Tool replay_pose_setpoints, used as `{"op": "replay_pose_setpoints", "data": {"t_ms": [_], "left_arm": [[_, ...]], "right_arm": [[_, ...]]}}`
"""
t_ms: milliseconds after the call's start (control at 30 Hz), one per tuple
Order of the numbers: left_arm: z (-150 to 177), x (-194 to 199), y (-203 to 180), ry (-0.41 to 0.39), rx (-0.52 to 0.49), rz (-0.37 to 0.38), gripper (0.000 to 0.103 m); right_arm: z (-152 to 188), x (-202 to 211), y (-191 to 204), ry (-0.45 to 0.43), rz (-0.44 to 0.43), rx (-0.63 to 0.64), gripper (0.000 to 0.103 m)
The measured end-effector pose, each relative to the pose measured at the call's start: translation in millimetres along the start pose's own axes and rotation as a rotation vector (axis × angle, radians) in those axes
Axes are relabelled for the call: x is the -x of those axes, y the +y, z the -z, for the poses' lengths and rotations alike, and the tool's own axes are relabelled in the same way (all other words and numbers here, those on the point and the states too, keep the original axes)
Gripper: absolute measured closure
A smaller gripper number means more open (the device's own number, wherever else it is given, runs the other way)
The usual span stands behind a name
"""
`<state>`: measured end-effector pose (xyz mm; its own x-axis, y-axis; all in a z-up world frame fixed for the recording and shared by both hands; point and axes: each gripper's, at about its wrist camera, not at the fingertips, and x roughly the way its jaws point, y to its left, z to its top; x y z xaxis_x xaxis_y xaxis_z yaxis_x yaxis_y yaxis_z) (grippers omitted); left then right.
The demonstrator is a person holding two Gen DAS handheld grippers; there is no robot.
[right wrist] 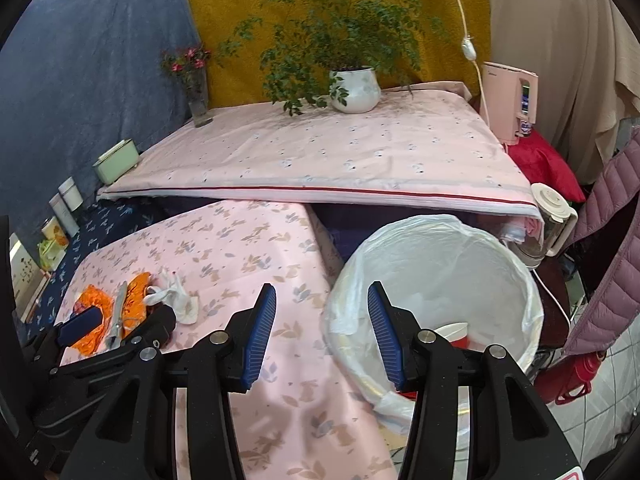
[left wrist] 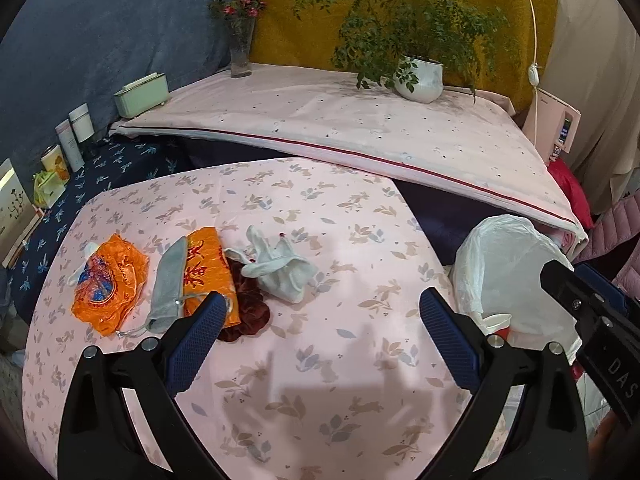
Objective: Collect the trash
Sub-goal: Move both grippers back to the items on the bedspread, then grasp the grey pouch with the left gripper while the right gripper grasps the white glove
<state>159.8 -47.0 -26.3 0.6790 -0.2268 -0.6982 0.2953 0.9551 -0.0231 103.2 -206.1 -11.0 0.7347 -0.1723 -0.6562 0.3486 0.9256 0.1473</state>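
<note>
On the pink rabbit-print tablecloth [left wrist: 344,208] lies a cluster of litter: a crumpled orange plastic bag [left wrist: 108,284], a grey drawstring pouch [left wrist: 168,284], an orange patterned wrapper [left wrist: 204,268], a dark red velvet scrunchie [left wrist: 250,306] and a crumpled white cloth [left wrist: 280,270]. My left gripper [left wrist: 320,324] hovers just short of them, open and empty. My right gripper [right wrist: 322,332] is open and empty over the table's right edge, beside the bin with a white liner [right wrist: 460,256]. A red and white paper cup [right wrist: 454,332] lies inside the bin.
Behind the table a higher surface carries a potted plant [right wrist: 356,88], a flower vase [right wrist: 198,96] and a green box [right wrist: 116,162]. Bottles and boxes [left wrist: 72,140] line the far left. A kettle [right wrist: 548,216], a red flask [right wrist: 576,376] and a jacket [right wrist: 608,248] crowd the right.
</note>
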Motion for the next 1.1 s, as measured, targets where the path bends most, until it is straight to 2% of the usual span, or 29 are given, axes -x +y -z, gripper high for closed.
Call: {"op": "replay_pose_setpoints", "data": {"t_ms": [600,1100], "left_arm": [[29.6,-16.6,101.1,0.065,0.131,-0.102,0.010],[44.7,-38.1,171.7,0.109,0.248,-0.149,0.010]], "right_arm": [[25.5,-26.0,79.3,0.074,-0.080,0.093,0.051],[37.2,-79.4,126.8,0.160,-0.140,0.123,0.051]]}}
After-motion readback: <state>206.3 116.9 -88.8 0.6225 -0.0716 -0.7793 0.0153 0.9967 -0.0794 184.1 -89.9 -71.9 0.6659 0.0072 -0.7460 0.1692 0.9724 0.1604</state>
